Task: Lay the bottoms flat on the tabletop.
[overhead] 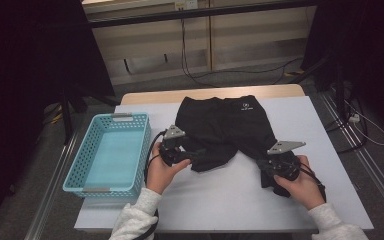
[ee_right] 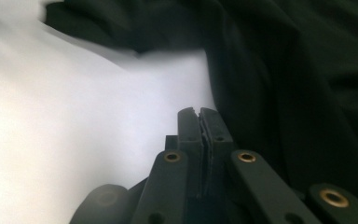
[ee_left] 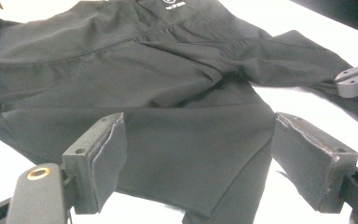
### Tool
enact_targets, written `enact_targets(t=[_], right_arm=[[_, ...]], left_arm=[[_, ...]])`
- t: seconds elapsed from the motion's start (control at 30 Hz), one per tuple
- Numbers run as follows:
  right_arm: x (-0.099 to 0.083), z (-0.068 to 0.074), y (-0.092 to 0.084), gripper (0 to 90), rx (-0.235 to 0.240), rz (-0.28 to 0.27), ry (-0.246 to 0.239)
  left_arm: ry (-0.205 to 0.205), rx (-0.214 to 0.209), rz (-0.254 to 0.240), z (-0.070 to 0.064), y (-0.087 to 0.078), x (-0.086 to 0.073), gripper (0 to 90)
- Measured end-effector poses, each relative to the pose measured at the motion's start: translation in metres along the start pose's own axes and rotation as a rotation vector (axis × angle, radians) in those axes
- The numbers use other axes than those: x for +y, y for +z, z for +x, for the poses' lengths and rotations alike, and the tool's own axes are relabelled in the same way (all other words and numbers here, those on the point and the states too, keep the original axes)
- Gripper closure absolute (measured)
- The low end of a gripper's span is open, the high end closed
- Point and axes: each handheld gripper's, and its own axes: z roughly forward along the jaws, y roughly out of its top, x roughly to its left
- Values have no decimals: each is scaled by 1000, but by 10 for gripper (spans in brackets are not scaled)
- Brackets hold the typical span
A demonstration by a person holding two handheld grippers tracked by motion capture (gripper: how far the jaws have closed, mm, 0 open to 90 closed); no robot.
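A pair of black shorts (overhead: pixel 225 125) with a small white logo lies spread on the white table (overhead: pixel 305 120), waistband at the far side. My left gripper (overhead: pixel 189 154) stands open over the near hem of the left leg. In the left gripper view the cloth (ee_left: pixel 168 93) lies under and between its two wide-apart pads (ee_left: pixel 112 158), which do not press on it. My right gripper (overhead: pixel 272 160) sits at the hem of the right leg. In the right gripper view its jaws (ee_right: pixel 198 112) are pressed together at the edge of the black cloth (ee_right: pixel 284 70), seemingly pinching it.
A light blue plastic basket (overhead: pixel 80 165) stands at the left of the table, beside my left hand. Bare white tabletop lies at the right of the shorts and along the near edge. Cables run over the floor beyond the table.
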Motion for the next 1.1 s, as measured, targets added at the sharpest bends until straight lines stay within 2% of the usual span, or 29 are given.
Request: enact_targets(t=[0.13,0.3,0.4,0.43,0.47,0.5,0.6,0.67,0.7,0.77,0.83,0.9,0.97,1.03,1.1], right_arm=[[6,9,-8,876,63,-61,9],[11,21,-14,876,116,-94,2],[9,26,-16,875,173,-109,9],[7,28,-16,873,206,-113,19],[6,30,-15,858,224,-112,21],[4,34,-12,806,242,-108,11],[3,38,-9,650,177,-101,-3],[4,30,-12,579,122,-115,8],[2,24,-14,520,77,-124,21],[-2,12,-18,494,17,-128,48],[-7,-2,-20,430,-48,-129,85],[-13,-14,-22,393,-114,-115,109],[-18,-25,-26,379,-161,-114,139],[-22,-32,-30,364,-182,-121,191],[-25,-37,-35,359,-207,-129,206]], left_arm=[[8,0,2,-1,-1,1,191],[9,-6,-3,-5,-1,2,191],[0,-20,-3,-8,-1,1,190],[-1,-20,0,-9,-1,0,190],[0,-25,4,-10,-1,-2,190],[-1,-27,8,-11,0,-2,190],[-2,-28,12,-13,-2,-4,186],[-7,-36,11,-15,-4,-6,185],[-4,-37,12,-16,-5,-7,185],[6,-39,22,-17,-5,-7,186],[5,-39,19,-17,-4,-7,186],[3,-41,15,-18,-4,-7,184],[10,-40,16,-19,-3,-6,182],[10,-41,14,-20,-3,-5,181],[20,-40,15,-20,-3,-5,181]])
